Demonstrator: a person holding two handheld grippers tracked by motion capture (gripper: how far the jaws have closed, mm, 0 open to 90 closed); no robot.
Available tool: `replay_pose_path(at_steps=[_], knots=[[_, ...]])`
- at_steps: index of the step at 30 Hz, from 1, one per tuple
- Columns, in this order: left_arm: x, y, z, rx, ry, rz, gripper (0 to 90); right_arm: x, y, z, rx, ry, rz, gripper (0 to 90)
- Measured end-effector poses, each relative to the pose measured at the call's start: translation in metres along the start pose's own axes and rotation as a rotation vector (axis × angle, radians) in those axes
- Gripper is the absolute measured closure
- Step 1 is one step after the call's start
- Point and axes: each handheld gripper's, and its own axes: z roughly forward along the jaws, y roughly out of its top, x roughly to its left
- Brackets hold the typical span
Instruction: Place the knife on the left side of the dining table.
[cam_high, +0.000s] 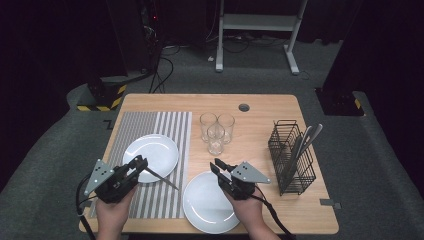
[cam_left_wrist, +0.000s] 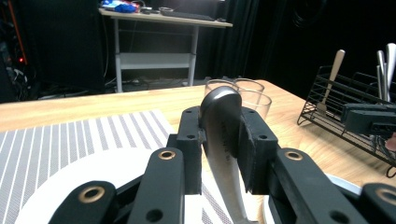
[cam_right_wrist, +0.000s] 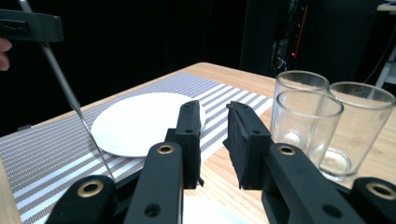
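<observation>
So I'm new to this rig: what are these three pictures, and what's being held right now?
There is no robot arm here. A person holds a two-jawed claw in each hand and works at a wooden table.

The high view looks down from above the person's side. The left claw shows at its left, the right claw nearer the middle. The other two pictures come from a camera riding on each claw, looking along its black jaws.

On the table lie a striped mat with a white plate on it, a second plate off the mat near the right claw, three glasses, and a wire rack holding cutlery.

The left claw is shut on a knife by its handle, with the blade pointing down towards the mat. The right claw holds nothing; its jaws stand slightly apart.
</observation>
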Motion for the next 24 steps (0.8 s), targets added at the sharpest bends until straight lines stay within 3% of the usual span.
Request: replay_pose_path(at_steps=[24], knots=[[0.031, -0.019, -0.014, 0.028, 0.031, -0.106, 69.3, -0.001, -0.004, 0.002, 0.008, -0.006, 0.013, 73.9]])
